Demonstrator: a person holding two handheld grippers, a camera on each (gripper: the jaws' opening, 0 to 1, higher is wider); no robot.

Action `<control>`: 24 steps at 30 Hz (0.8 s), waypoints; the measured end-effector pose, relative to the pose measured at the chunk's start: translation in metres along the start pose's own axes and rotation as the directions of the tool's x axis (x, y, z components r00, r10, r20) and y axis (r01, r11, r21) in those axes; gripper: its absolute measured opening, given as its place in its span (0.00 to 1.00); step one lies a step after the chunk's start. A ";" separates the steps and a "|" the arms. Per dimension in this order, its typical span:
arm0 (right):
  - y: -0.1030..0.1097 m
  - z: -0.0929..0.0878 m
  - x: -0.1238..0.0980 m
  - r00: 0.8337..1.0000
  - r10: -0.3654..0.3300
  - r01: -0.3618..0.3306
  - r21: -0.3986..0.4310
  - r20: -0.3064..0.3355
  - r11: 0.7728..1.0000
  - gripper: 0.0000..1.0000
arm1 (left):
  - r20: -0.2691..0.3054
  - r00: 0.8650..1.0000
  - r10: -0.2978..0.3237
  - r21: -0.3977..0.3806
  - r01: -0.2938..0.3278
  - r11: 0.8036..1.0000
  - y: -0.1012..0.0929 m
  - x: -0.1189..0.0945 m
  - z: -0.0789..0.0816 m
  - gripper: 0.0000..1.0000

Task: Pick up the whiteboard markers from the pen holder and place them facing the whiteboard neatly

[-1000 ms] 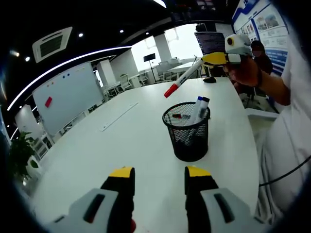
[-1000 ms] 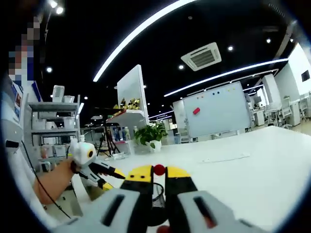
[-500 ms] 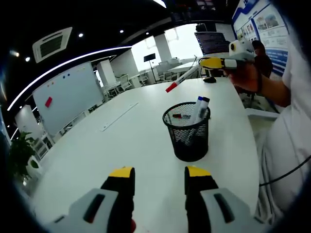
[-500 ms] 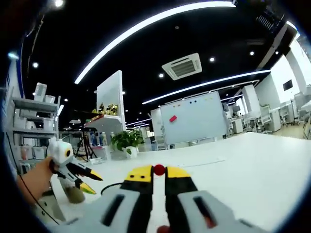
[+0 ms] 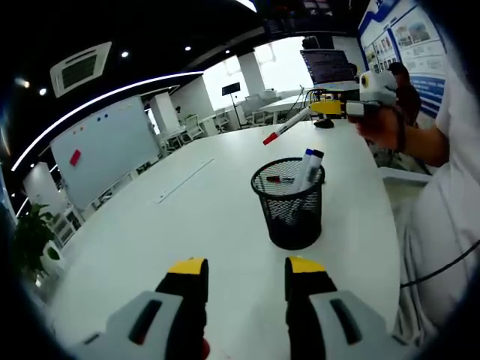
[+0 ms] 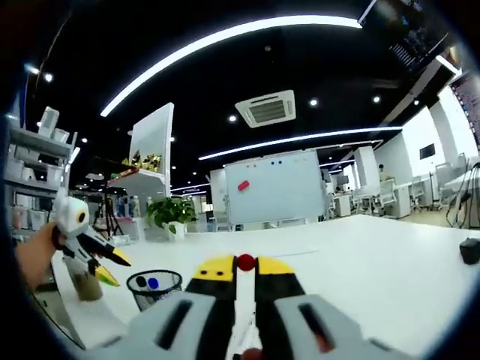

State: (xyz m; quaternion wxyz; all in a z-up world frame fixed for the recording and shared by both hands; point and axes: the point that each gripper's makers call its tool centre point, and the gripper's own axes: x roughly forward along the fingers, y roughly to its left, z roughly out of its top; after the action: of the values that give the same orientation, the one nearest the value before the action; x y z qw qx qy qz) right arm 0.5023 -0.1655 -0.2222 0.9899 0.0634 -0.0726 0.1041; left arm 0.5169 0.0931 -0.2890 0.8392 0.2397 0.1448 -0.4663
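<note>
— Left gripper view first: where's the marker?

— Red-capped marker point(image 5: 286, 127) is pinched in the right tool point(image 5: 330, 108), held high beyond the pen holder point(image 5: 289, 201), cap pointing toward the whiteboard point(image 5: 105, 150), presumably to line it up; two blue-capped markers point(image 5: 309, 166) stand in the mesh holder on the white desk point(image 5: 195, 210).

— And the left tool point(image 5: 244, 281)?

— Jaws spread, holding nothing, low over the desk; probably waiting its turn. Right gripper view has the right tool point(image 6: 245, 268) pressed on the red cap point(image 6: 245, 262); whiteboard point(image 6: 274, 187) ahead.
</note>
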 end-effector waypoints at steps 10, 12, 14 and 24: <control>-0.019 -0.018 -0.003 0.997 -0.072 0.070 -0.041 -0.034 0.997 0.07 | 0.001 1.000 0.000 0.001 0.000 1.000 -0.001 0.000 0.001 0.43; -0.023 -0.022 -0.005 0.995 -0.086 0.084 -0.048 -0.042 0.995 0.07 | 0.001 1.000 0.000 0.002 0.000 1.000 0.000 0.000 0.000 0.43; -0.025 -0.025 -0.006 0.995 -0.093 0.091 -0.047 -0.047 0.995 0.07 | 0.002 1.000 0.000 0.002 0.000 1.000 0.000 0.000 0.000 0.43; -0.027 -0.036 -0.008 0.991 -0.115 0.107 -0.111 -0.068 0.988 0.07 | 0.002 1.000 0.000 0.001 0.000 1.000 0.003 0.001 -0.002 0.43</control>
State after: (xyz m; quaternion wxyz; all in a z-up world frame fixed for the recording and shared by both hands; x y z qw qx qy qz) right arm 0.5052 -0.1883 -0.2621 0.9981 0.0101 -0.0378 0.0470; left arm 0.5200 0.0943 -0.2901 0.8392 0.2398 0.1438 -0.4664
